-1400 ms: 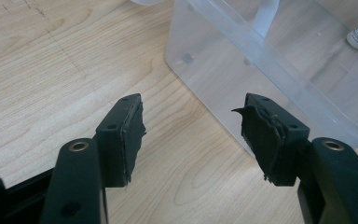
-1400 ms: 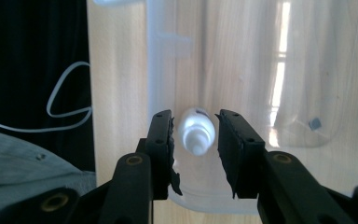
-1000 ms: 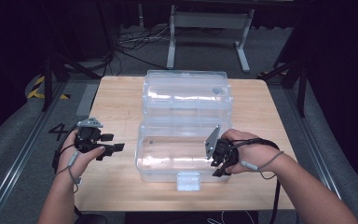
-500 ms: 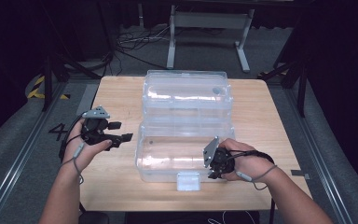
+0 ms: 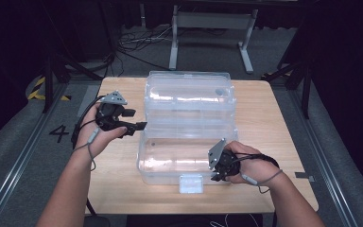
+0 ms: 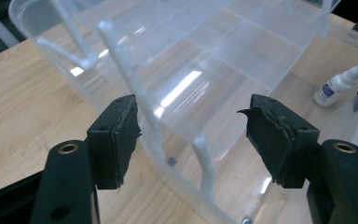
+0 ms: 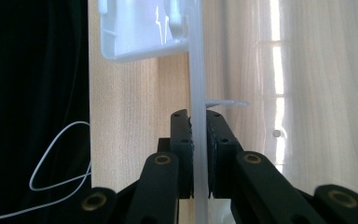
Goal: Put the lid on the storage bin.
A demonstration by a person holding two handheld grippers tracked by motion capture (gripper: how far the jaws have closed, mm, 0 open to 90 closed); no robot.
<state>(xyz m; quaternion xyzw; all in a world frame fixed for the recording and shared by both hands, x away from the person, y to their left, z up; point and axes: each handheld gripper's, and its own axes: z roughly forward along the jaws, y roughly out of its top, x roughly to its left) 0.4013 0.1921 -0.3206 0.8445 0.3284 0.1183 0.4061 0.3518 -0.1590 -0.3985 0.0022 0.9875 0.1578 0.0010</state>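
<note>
Clear plastic storage box sits mid-table, lid folded back toward the far edge, open body toward the person. White latch tab hangs at the middle of the near wall.

Right claw: at the box's near right corner, just right of the latch. In the right gripper view its 2 black pads are pressed against either side of the thin translucent front rim, which runs straight up between them; the jaws have just been closing and the rim is clamped. The latch plate shows further along that rim. A thin white cable loops over the dark floor beyond the table edge.

Left claw: held off the table at the box's left side, level with the hinge line, tips pointing right toward the plastic and just short of it. In the left gripper view the jaws stand wide apart, pads bare, nothing gripped; the box's clear ribs and walls lie ahead between them.

Small white dropper bottle with a blue label lies on its side on the box floor, seen through the clear plastic.
</note>
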